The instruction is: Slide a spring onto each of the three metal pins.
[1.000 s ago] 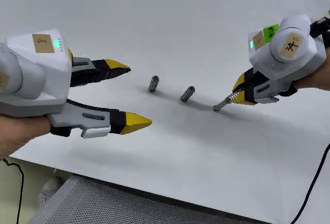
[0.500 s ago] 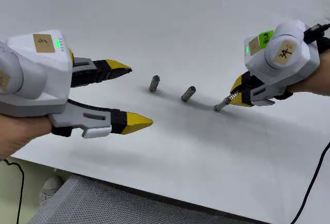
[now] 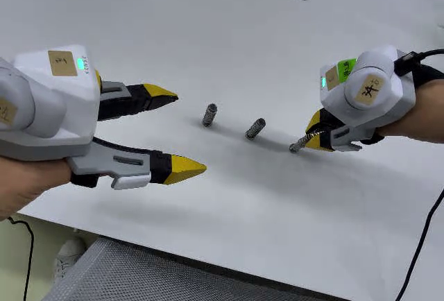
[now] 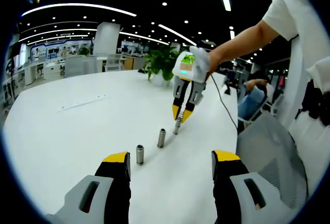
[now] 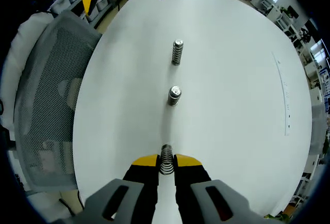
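Right now clamped on the third pin (image 3: pixel 297 146) and its steel coil spring (image 5: pixel 165 159) with the right gripper (image 3: pixel 313 137), long axis slanting from the yellow-tipped jaws down to the matte white surface (image 3: pixel 277 211). Straight ahead in line: nearer sprung pin (image 5: pixel 174 95), then farther sprung pin (image 5: pixel 177 52), both standing, ribbed, shiny-capped. Beyond, left gripper (image 3: pixel 186 132) splayed wide, empty.
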The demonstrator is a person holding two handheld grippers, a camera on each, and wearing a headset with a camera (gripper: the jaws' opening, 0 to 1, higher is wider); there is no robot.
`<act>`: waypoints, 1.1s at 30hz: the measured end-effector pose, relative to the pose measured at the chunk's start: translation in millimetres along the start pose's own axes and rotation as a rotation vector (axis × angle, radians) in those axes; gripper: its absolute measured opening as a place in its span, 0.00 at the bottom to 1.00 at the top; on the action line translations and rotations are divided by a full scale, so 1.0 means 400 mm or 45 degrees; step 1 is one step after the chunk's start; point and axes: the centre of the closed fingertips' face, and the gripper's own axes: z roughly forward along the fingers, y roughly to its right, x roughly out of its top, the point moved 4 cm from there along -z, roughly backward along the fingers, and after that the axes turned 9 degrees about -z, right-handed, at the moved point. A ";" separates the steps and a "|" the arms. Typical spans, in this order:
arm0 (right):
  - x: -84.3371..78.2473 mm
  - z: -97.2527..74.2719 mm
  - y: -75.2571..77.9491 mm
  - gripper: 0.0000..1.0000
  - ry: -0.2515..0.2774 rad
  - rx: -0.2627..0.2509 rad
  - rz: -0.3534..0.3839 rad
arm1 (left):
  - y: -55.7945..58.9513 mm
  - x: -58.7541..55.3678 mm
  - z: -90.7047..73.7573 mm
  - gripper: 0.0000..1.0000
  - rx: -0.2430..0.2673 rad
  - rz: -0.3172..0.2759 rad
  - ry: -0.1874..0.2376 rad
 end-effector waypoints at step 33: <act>-0.007 0.057 0.007 0.13 0.000 0.000 0.013 | -0.011 -0.005 -0.001 0.66 0.007 -0.004 -0.016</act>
